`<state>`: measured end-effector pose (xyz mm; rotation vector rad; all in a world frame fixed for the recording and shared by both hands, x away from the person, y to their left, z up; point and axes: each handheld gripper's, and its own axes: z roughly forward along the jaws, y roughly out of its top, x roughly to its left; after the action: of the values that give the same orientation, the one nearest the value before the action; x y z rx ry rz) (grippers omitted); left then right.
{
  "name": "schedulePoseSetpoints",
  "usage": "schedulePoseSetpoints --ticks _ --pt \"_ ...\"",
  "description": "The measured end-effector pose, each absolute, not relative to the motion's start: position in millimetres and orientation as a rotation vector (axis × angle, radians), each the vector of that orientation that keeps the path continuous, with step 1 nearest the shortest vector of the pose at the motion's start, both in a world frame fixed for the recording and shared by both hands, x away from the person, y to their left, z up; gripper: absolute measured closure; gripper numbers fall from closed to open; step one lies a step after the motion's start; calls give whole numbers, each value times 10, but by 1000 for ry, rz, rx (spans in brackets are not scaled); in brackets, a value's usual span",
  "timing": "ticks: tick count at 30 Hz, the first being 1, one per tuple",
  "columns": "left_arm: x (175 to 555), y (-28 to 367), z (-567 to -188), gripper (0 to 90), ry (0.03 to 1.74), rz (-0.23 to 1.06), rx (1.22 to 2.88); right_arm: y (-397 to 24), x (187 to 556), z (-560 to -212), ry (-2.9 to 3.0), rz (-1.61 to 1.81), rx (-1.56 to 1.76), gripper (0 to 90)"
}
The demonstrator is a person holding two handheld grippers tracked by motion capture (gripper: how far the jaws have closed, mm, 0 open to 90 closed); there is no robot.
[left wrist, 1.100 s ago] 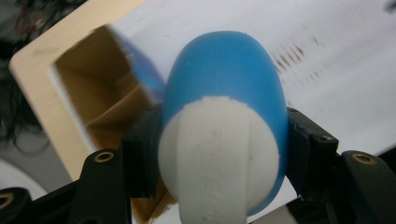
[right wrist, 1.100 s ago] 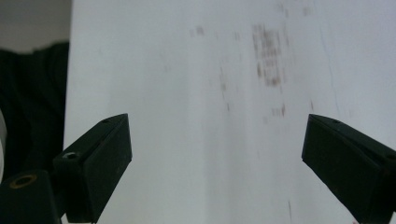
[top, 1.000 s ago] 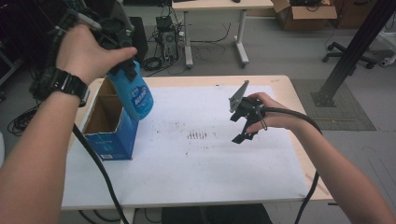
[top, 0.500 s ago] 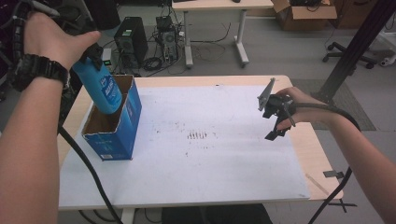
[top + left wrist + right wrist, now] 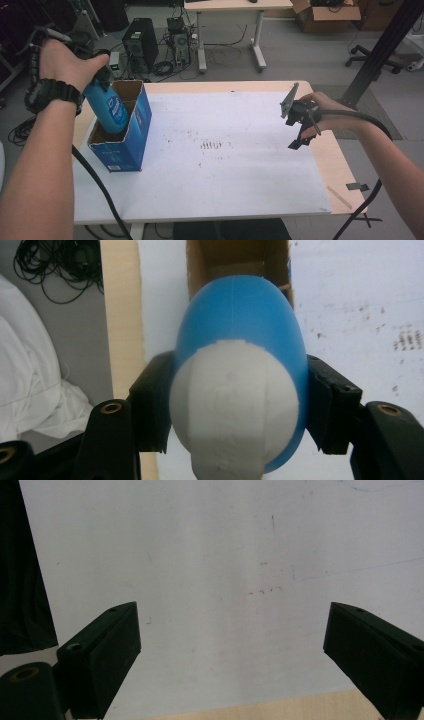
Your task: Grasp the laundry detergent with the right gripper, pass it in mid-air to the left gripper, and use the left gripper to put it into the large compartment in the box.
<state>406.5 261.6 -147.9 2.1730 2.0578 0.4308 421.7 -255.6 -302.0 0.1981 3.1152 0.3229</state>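
A blue bottle (image 5: 109,109) with a white cap (image 5: 235,405) is tilted, its lower end inside the open blue cardboard box (image 5: 127,145) at the table's left. My left gripper (image 5: 242,395) is shut on the bottle's upper part, one black jaw on each side of it. In the high view a hand covers most of the left gripper (image 5: 102,75). The box's brown inside (image 5: 235,260) shows beyond the bottle. My right gripper (image 5: 294,127) hovers over the right edge of the white sheet (image 5: 225,175), and in its own view the right gripper (image 5: 232,650) stands open with nothing between its jaws.
The table's wooden border (image 5: 340,165) runs close under the right hand, with tape strips (image 5: 357,186) on it. On the floor beyond the table are a computer tower (image 5: 137,42), cables (image 5: 175,62) and a second table (image 5: 230,30). A black post (image 5: 380,50) rises at the right.
The left hand has carried the bottle left and down, from above the box into its opening. The right hand has moved right, from the table's middle to its right edge.
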Motion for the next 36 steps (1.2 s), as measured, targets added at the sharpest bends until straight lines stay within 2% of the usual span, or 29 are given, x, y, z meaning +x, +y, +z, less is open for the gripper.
schedulePoseSetpoints --ticks 16,36 --pt "4174 2659 -2098 386 2076 337 2234 -2526 4194 -3020 3118 313 192 87" --pt "4210 2649 -2510 386 2087 286 2269 -2535 4193 -3062 3132 306 204 87"
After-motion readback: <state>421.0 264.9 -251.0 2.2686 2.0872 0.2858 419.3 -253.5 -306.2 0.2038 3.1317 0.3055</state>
